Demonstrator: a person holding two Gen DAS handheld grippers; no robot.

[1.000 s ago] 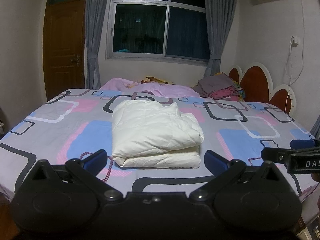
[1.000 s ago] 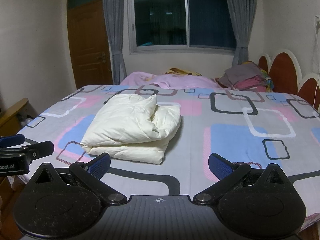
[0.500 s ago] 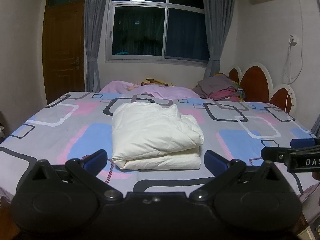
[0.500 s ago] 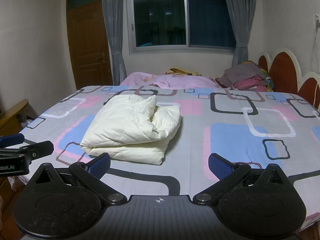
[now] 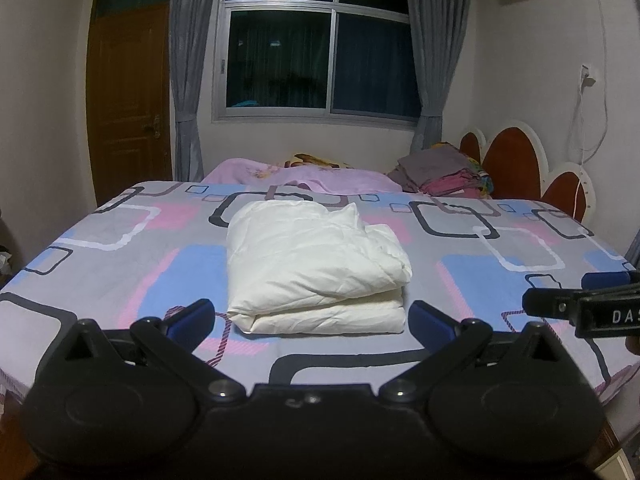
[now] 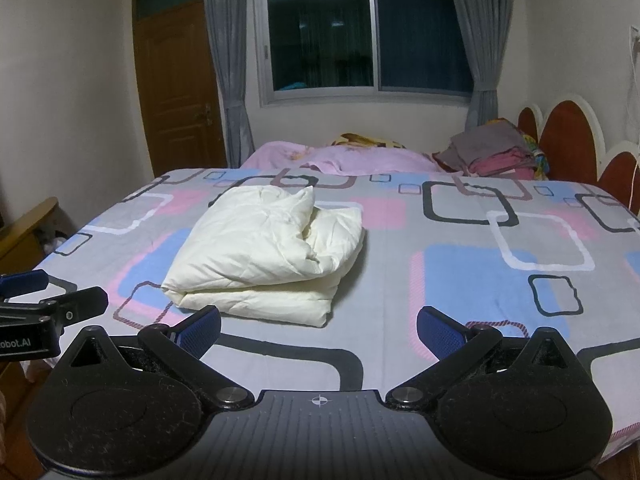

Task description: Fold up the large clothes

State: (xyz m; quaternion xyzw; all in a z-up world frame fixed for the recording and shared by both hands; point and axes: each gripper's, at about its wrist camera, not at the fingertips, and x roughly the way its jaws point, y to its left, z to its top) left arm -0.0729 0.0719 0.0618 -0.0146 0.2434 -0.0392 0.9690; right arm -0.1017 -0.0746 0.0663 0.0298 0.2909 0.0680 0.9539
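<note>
Item: cream garment [image 5: 312, 268], folded, mid-bed [image 5: 500, 280]. Left gripper [image 5: 310, 318] & right gripper [image 6: 318, 326]: jaws wide, empty, short of it. Risk: puffy top layer [image 6: 256, 244] may slide/spring open if nudged.

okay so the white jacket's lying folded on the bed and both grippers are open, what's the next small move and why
Probably just draw both grippers back. The white jacket already lies in a folded bundle on the bed, and the left gripper and right gripper are open, short of it, holding nothing.
</note>
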